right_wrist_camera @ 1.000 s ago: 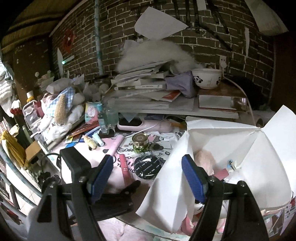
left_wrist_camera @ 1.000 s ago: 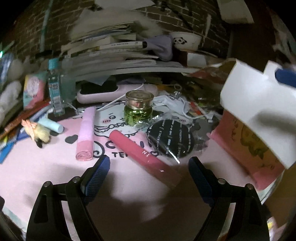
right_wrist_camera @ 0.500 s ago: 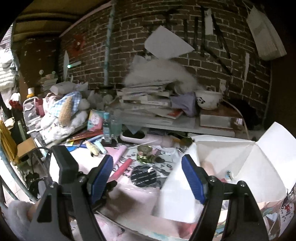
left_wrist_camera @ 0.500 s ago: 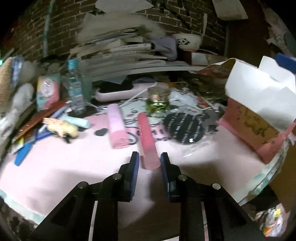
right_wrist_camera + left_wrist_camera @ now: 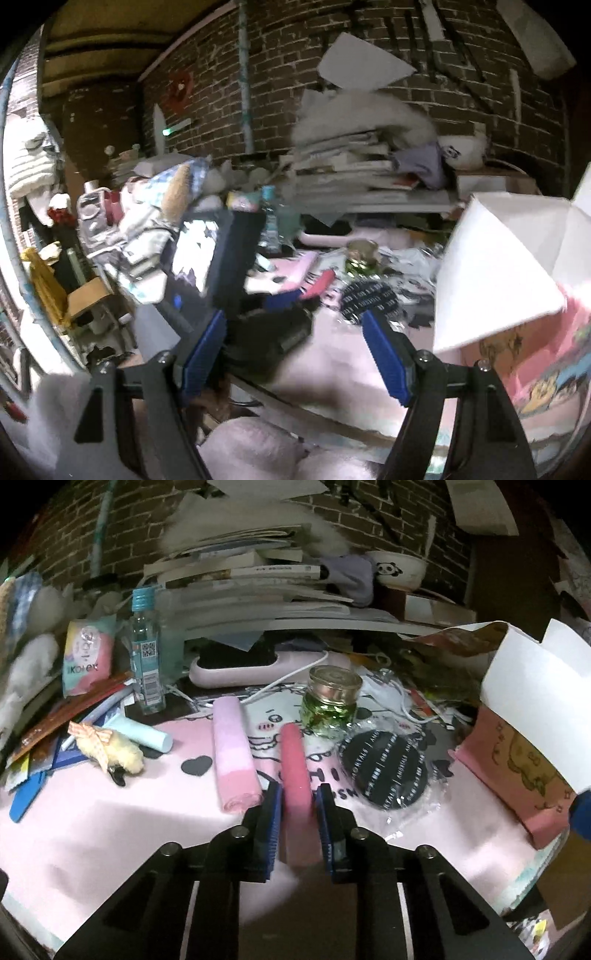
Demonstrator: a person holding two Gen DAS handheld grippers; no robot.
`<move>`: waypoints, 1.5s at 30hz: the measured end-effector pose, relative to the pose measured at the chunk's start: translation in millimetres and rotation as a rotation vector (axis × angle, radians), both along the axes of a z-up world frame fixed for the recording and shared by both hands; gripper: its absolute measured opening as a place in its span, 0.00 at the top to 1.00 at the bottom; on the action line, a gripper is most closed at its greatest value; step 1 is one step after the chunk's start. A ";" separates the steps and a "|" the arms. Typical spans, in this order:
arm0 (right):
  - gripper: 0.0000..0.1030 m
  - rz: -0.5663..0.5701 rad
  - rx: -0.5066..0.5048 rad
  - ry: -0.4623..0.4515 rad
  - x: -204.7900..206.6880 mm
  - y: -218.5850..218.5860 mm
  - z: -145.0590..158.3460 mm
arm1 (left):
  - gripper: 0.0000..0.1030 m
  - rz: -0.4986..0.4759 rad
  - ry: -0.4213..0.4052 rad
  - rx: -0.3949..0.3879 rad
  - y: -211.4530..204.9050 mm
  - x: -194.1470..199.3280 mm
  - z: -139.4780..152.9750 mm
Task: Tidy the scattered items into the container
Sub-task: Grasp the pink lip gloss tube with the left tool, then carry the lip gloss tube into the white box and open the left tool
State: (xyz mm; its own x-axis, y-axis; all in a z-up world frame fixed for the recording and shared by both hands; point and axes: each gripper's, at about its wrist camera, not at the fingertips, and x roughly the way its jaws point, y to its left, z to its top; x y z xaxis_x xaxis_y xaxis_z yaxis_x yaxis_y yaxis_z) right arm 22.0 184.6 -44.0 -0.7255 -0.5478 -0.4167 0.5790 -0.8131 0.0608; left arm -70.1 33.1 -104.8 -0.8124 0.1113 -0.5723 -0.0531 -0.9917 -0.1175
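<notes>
Both views are dimly lit, and the brick wall (image 5: 461, 74) behind is left almost dark. In the left wrist view a bright patch is thrown on the pink surface (image 5: 110, 834), with a broad shadow cast just ahead of the left claw (image 5: 297, 821). That view is fairly sharp. The right wrist view is heavily smeared by motion blur, and the white box flap (image 5: 491, 273) is overexposed. Strong fisheye curvature and black corners are seen in both.

Cluttered home desk — stacked books (image 5: 236, 568), panda bowl (image 5: 397, 570), brick wall (image 5: 461, 92).
</notes>
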 end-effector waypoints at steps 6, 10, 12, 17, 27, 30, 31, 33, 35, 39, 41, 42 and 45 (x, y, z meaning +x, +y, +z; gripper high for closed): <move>0.28 -0.025 -0.058 -0.035 -2.8 17.1 -16.3 | 0.89 -0.014 0.023 -0.021 1.8 0.9 -1.2; 0.28 -0.050 -0.074 -0.023 -2.7 24.8 -18.9 | 0.89 -0.022 0.032 -0.014 -2.4 6.1 -1.7; 0.28 -0.059 -0.092 -0.023 -3.4 28.6 -18.8 | 0.89 -0.019 0.034 -0.008 -5.3 8.6 -1.6; 0.28 -0.070 -0.084 -0.043 -8.2 29.1 -25.5 | 0.89 -0.007 0.056 -0.013 -10.0 15.5 6.2; 0.28 -0.119 -0.036 -0.070 -22.7 20.1 -45.0 | 0.89 -0.022 0.117 0.006 -14.9 25.0 44.4; 0.28 -0.147 -0.039 -0.060 -28.8 18.3 -45.8 | 0.89 -0.034 0.135 -0.005 -10.2 24.6 57.0; 0.28 -0.154 -0.043 -0.057 -30.6 17.6 -46.0 | 0.89 -0.040 0.142 -0.007 -8.0 24.3 61.6; 0.28 -0.167 -0.049 -0.053 -33.5 16.6 -46.3 | 0.89 -0.054 0.156 -0.013 -2.4 23.4 71.5; 0.28 -0.177 -0.060 -0.053 -35.6 16.4 -46.6 | 0.89 -0.076 0.166 -0.014 2.6 22.7 79.5; 0.28 -0.185 -0.063 -0.054 -36.6 18.9 -48.3 | 0.89 -0.217 0.173 0.057 16.1 18.7 101.7; 0.28 -0.187 -0.065 -0.059 -35.8 20.9 -49.7 | 0.89 -0.310 0.172 0.098 24.3 16.8 114.1; 0.28 -0.187 -0.068 -0.065 -35.8 21.9 -50.8 | 0.89 -0.343 0.174 0.109 29.4 16.3 119.8; 0.28 -0.185 -0.080 -0.083 -34.9 25.5 -53.4 | 0.89 -0.460 0.167 0.115 52.3 11.3 141.7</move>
